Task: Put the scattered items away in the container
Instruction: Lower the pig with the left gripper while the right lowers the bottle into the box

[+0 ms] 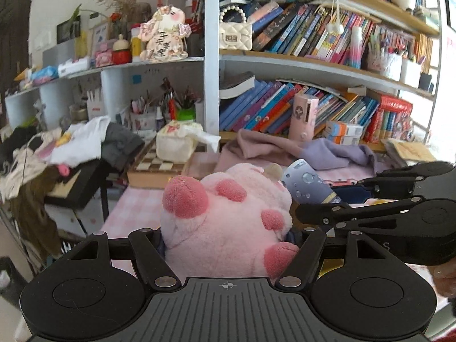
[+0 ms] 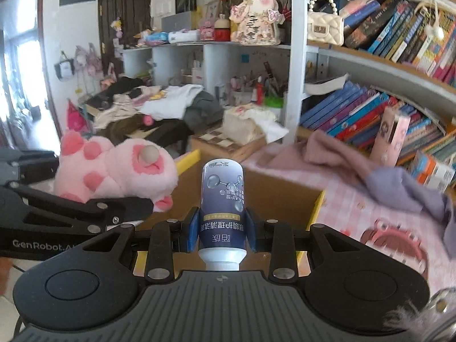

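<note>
Plush pig (image 1: 228,219), pink w/ darker pink spots + snout, fluffy, lies on its side between left gripper (image 1: 230,245) fingers, jaws clamped on its body; held up over the pink checked tabletop (image 1: 134,208). In right wrist view same pig (image 2: 114,168) sits left of frame, beige round knob on its face, w/ left gripper arm just below it. Bottle (image 2: 221,208), small, dark blue label w/ bubble graphics + white text, white cap toward camera, base pointing away; right gripper (image 2: 221,228) jaws closed tight on its lower half, blue pads (image 2: 193,232) pressing both sides. Bottle also visible in left view (image 1: 306,182), just right of pig. Cardboard box (image 2: 279,196) w/ yellow edge sits directly under/behind bottle, open top; pig + bottle both above it, not inside yet. Pink cloth (image 2: 322,148) + lilac cloth (image 2: 404,188) lie on table right of box, apart from it. Bookshelf (image 1: 313,65) behind, packed w/ books.
</note>
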Demonstrator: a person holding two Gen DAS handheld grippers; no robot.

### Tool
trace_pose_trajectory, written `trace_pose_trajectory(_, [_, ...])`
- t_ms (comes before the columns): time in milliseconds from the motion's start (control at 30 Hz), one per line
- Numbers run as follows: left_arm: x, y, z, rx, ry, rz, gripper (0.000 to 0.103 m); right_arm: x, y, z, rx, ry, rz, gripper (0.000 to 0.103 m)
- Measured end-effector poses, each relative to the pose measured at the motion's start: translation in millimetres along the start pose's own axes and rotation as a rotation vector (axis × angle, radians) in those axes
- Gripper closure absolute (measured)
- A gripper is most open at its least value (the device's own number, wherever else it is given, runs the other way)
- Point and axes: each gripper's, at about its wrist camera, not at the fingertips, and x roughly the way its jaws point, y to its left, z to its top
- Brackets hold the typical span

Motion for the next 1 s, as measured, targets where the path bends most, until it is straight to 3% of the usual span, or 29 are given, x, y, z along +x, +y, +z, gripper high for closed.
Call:
trace_pose_trajectory(300, [108.6, 7.2, 10.8, 0.09, 0.19, 0.034, 0.032, 102.4, -29.4, -0.2, -0.098, 0.198, -0.047, 0.072])
trace_pose_trajectory(533, [155.1, 2.7, 8.3, 0.159, 0.286, 0.025, 0.031, 149.6, -33.5, -10.0, -0.206, 0.343, -0.065, 0.072])
trace_pose_trajectory(667, [168.9, 5.9, 6.3, 0.17, 0.334, 0.014, 0.03, 157.1, -32.9, -11.4, -0.222, 0.358, -0.089, 0.072])
trace_pose_trajectory(900, [176.9, 11.6, 7.9, 0.214, 0.342, 0.01, 0.027, 161.8, -21.4, -16.6, -0.213, 0.378, -0.085, 0.072])
trace_pose_trajectory(1000, [177.7, 9.3, 7.2, 0.233, 0.349, 0.008, 0.027, 162.2, -17.2, -15.8, -0.23, 0.362, -0.127, 0.072])
